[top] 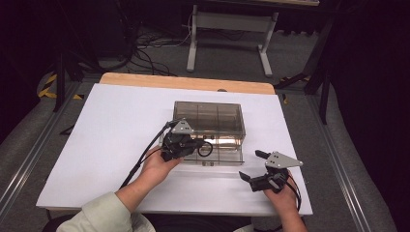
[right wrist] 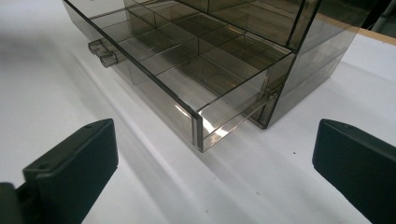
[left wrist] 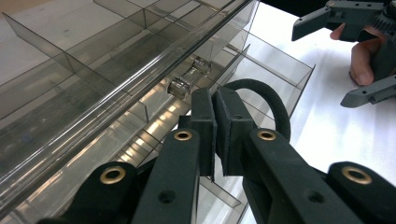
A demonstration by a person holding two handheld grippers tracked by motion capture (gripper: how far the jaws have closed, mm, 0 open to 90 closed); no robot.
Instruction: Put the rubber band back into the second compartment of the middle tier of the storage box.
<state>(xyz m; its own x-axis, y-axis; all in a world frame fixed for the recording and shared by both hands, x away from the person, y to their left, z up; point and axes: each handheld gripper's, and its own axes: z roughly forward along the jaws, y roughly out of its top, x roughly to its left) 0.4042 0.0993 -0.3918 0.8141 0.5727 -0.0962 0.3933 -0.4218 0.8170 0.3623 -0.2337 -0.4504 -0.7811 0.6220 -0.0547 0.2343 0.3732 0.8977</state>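
A black loop (left wrist: pixel 275 105) is pinched in the closed jaws of the left gripper (left wrist: pixel 215 116) over the open drawer (right wrist: pixel 187 93), apparently for dropping in; the right gripper (top: pixel 256 166), lower right, is held open.

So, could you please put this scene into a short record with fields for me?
Surface: white table top
Main item: smoky clear drawer box, divided into compartments
Drawer: pulled out, clear handle at front
Left tool: shut on a black loop, over the open drawer
Right tool: open, beside the box, holding nothing

Left gripper (top: pixel 202 146) over drawer box (top: pixel 212 116)
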